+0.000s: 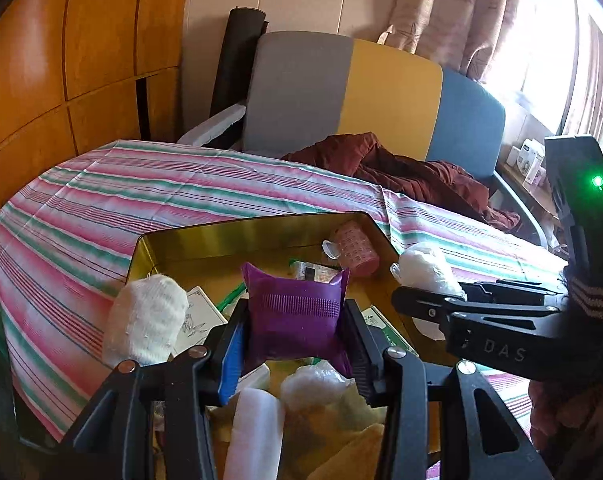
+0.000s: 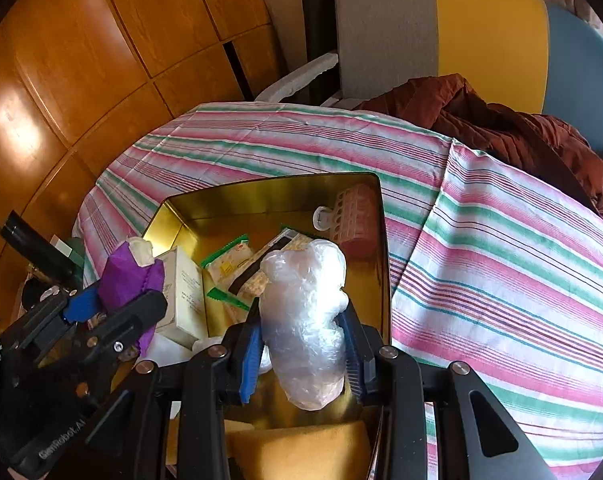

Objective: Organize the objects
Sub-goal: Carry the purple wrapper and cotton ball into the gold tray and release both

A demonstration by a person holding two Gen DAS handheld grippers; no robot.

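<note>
A gold tin box (image 1: 261,228) (image 2: 269,192) sits on the striped cloth and holds several items. My left gripper (image 1: 295,320) is shut on a purple packet (image 1: 297,312) above the box's near part; it also shows at the left of the right wrist view (image 2: 129,284). My right gripper (image 2: 301,344) is shut on a crumpled clear plastic bag (image 2: 305,312) over the box's right side; it shows at the right of the left wrist view (image 1: 425,268). A pink hair roller (image 1: 355,248) (image 2: 355,216) lies in the far right corner.
A white knitted sock (image 1: 145,316) rests on the box's left rim. Inside are a white carton (image 2: 183,292), green-edged sachets (image 2: 229,256), a white roll (image 1: 257,432) and yellow cloth (image 2: 301,452). A maroon cloth (image 1: 401,172) lies on a sofa (image 1: 341,92) behind the table.
</note>
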